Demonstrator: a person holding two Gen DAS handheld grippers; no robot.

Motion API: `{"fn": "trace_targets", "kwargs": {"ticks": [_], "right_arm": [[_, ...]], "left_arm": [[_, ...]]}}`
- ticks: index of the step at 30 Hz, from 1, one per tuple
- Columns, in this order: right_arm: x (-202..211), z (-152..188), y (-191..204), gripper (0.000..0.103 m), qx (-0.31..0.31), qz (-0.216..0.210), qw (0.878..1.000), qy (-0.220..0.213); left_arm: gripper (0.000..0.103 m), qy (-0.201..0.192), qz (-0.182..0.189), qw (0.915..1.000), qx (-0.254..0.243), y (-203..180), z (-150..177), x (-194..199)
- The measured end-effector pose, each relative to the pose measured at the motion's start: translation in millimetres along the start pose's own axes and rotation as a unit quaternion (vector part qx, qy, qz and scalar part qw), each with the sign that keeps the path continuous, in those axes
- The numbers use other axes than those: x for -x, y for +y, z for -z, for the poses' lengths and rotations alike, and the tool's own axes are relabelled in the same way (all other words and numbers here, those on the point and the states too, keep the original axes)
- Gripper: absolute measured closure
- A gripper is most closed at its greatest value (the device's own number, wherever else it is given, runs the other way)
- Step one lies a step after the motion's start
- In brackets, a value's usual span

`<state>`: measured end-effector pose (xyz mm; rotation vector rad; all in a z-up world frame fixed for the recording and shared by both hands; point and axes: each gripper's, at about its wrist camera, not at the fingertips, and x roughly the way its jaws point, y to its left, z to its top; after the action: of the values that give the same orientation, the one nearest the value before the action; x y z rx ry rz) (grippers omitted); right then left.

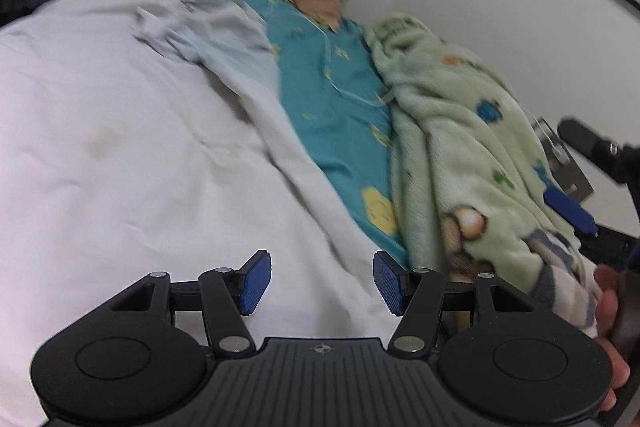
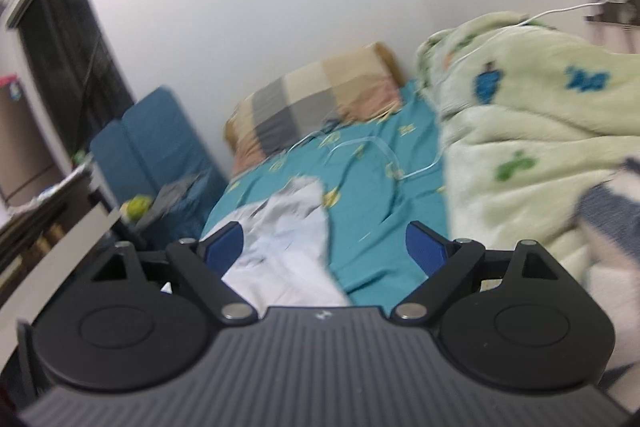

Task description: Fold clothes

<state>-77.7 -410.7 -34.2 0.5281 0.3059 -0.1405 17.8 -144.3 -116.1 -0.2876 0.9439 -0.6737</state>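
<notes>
A large white garment (image 1: 120,147) lies spread on the bed and fills the left of the left wrist view, with a light collar or sleeve part bunched near its top. My left gripper (image 1: 322,281) hovers open over its lower edge, with nothing between the blue pads. In the right wrist view, a white piece of the garment (image 2: 288,235) lies below my right gripper (image 2: 324,247) and close to its left finger. Its jaws stand wide apart and press on nothing. The right gripper's blue pad (image 1: 570,213) also shows at the right edge of the left wrist view.
The bed has a teal sheet (image 2: 380,195) and a checked pillow (image 2: 316,95) by the white wall. A green fleece blanket (image 2: 540,115) is heaped on the right, and a striped cloth (image 2: 616,211) lies by it. A thin white cable (image 2: 360,151) lies across the sheet. A blue seat (image 2: 152,135) stands at the left.
</notes>
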Motion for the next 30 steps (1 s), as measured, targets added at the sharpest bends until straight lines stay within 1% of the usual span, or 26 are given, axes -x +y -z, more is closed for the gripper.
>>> {"fn": "trace_targets", "kwargs": {"ticks": [3, 7, 9, 10, 11, 12, 13, 14, 16, 21, 23, 25, 27, 30], "right_arm": [[0, -2, -22, 0.013, -0.045, 0.013, 0.999, -0.011], [-10, -1, -38, 0.013, -0.075, 0.007, 0.997, 0.001], [-14, 1, -37, 0.013, -0.066, 0.006, 0.998, 0.004], [-17, 2, -37, 0.013, -0.062, 0.005, 0.998, 0.006], [-19, 3, -37, 0.013, -0.06, 0.003, 0.998, 0.009], [-22, 4, -37, 0.013, -0.059, 0.002, 0.998, 0.013], [-24, 4, -39, 0.013, -0.062, 0.002, 0.998, 0.017], [-27, 5, -40, 0.013, -0.066, 0.001, 0.998, 0.022], [-30, 5, -42, 0.013, -0.072, -0.001, 0.997, 0.03], [-29, 7, -33, 0.013, -0.05, -0.009, 0.998, 0.042], [-32, 9, -28, 0.014, -0.041, -0.016, 0.997, 0.057], [-36, 12, -22, 0.013, -0.029, -0.02, 0.996, 0.076], [-41, 16, -15, 0.013, -0.016, -0.023, 0.995, 0.095], [-52, 24, -7, 0.013, -0.006, -0.019, 0.991, 0.133]], "left_arm": [[0.044, 0.03, 0.021, 0.9993, 0.013, -19, 7, -40], [0.047, 0.061, 0.024, 0.9976, 0.022, -39, 11, -90], [0.047, 0.076, 0.014, 0.9967, 0.024, -44, 13, -108], [0.053, 0.08, 0.009, 0.9965, 0.024, -45, 13, -114], [0.065, 0.083, 0.002, 0.9963, 0.022, -45, 13, -117], [0.073, 0.085, -0.004, 0.9962, 0.019, -45, 13, -120], [0.087, 0.086, -0.009, 0.9961, 0.017, -45, 13, -120], [0.094, 0.087, -0.007, 0.996, 0.016, -44, 12, -118], [0.098, 0.093, 0.007, 0.9955, 0.018, -41, 8, -109], [0.099, 0.09, 0.051, 0.9941, 0.031, -27, -12, -61], [0.099, 0.092, 0.066, 0.993, 0.035, -16, -19, -38], [0.099, 0.092, 0.071, 0.9924, 0.04, -1, -24, -17], [0.099, 0.094, 0.066, 0.9919, 0.053, 19, -27, 2], [0.099, 0.093, 0.016, 0.9934, 0.065, 53, -25, 15]]}}
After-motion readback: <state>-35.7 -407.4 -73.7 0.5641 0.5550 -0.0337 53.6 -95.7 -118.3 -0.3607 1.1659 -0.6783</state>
